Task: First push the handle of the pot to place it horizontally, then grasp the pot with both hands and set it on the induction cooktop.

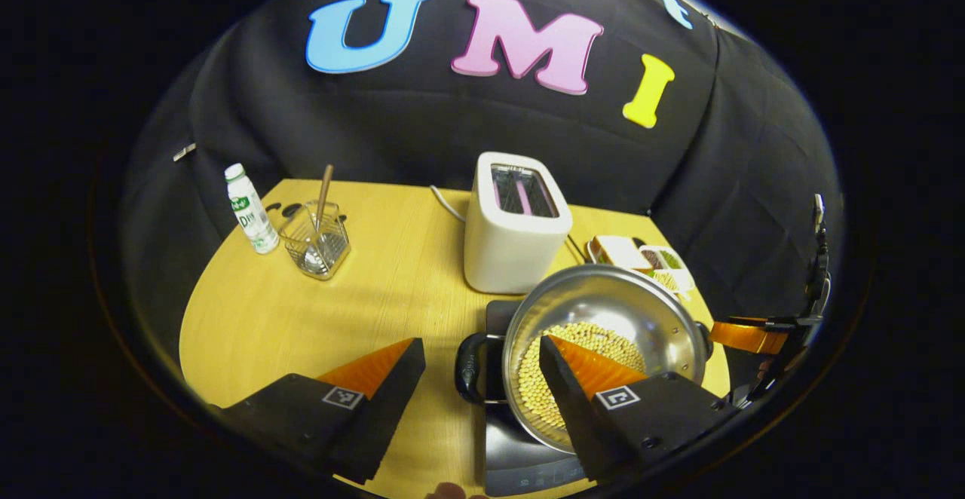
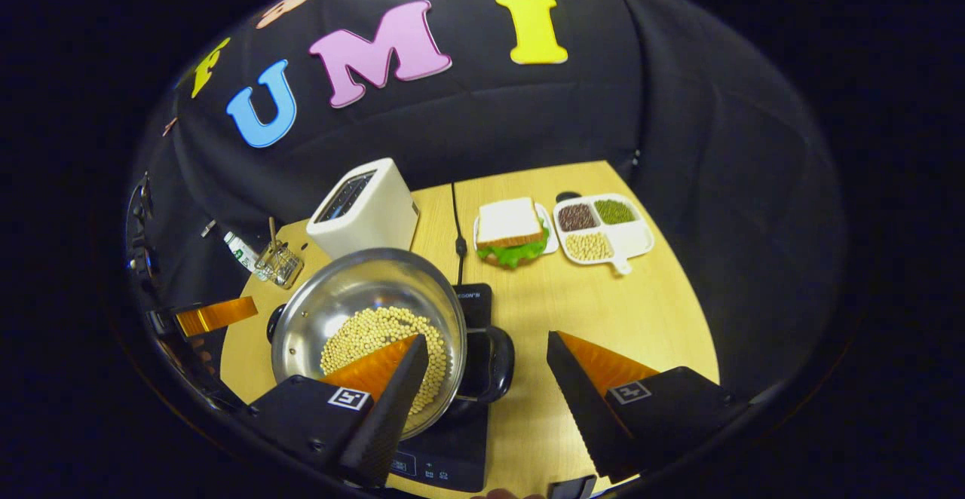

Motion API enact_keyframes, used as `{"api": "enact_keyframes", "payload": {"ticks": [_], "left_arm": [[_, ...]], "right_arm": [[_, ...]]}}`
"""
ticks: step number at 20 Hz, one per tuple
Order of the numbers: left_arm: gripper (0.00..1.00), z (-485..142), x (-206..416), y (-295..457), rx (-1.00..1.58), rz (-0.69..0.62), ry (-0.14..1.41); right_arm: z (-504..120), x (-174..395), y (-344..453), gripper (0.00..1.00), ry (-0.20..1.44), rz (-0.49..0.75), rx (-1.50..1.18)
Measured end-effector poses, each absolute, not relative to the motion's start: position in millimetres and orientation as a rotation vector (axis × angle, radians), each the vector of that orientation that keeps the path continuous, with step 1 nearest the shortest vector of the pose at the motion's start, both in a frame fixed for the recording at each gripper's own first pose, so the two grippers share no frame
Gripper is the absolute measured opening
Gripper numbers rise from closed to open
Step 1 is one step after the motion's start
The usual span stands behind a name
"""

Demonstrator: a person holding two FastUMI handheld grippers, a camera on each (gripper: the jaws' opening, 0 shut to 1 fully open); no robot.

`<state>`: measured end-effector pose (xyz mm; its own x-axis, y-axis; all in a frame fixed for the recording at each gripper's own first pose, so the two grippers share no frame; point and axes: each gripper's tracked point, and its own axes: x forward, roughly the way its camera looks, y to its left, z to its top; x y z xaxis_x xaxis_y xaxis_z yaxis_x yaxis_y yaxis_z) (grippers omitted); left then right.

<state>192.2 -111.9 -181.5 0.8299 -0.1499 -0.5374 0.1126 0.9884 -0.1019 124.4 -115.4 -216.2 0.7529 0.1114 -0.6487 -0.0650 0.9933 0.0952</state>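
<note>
The pot [image 1: 603, 333] hides most of the induction cooktop [image 1: 520, 454]. The toaster [image 1: 516, 224] partly hides the sandwich [image 1: 620, 250]. The bottle [image 2: 241, 252] is too small to make out.

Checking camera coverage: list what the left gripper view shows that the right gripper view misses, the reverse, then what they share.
Left gripper view: the open left gripper framing one handle of the pot. Right gripper view: the open right gripper framing the opposite handle; lettuce under the bread; the tray with three fillings. Shared: pot of beans on the cooktop, toaster, bottle, glass.
</note>
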Motion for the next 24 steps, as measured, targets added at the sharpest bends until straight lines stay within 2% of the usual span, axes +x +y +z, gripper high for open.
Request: {"api": "enact_keyframes", "payload": {"ticks": [6, 14, 18, 19, 20, 23, 24], "left_arm": [[0.95, -86, 154, -107, 0.020, -0.178, 0.375], [0.95, 30, 46, -86, 0.052, -0.164, 0.088], [0.95, 50, -1, -57, 0.023, -0.127, 0.022], [0.95, 51, -9, -44, 0.018, -0.105, 0.019], [0.95, 53, -16, -33, 0.020, -0.083, 0.015], [0.95, 55, -34, -1, 0.032, -0.026, 0.001], [0.95, 53, -39, 7, 0.038, -0.011, 0.001]], "right_arm": [[-100, 91, -114, 0.98, 0.440, 0.039, 0.085], [16, 7, -99, 0.98, 0.156, -0.002, 0.072], [58, -29, -72, 0.98, 0.039, 0.034, 0.030], [63, -36, -65, 1.00, 0.025, 0.042, 0.036], [69, -43, -58, 0.98, 0.011, 0.049, 0.044], [77, -56, -49, 1.00, -0.025, 0.059, 0.030], [75, -57, -46, 0.98, -0.027, 0.062, 0.020]]}}
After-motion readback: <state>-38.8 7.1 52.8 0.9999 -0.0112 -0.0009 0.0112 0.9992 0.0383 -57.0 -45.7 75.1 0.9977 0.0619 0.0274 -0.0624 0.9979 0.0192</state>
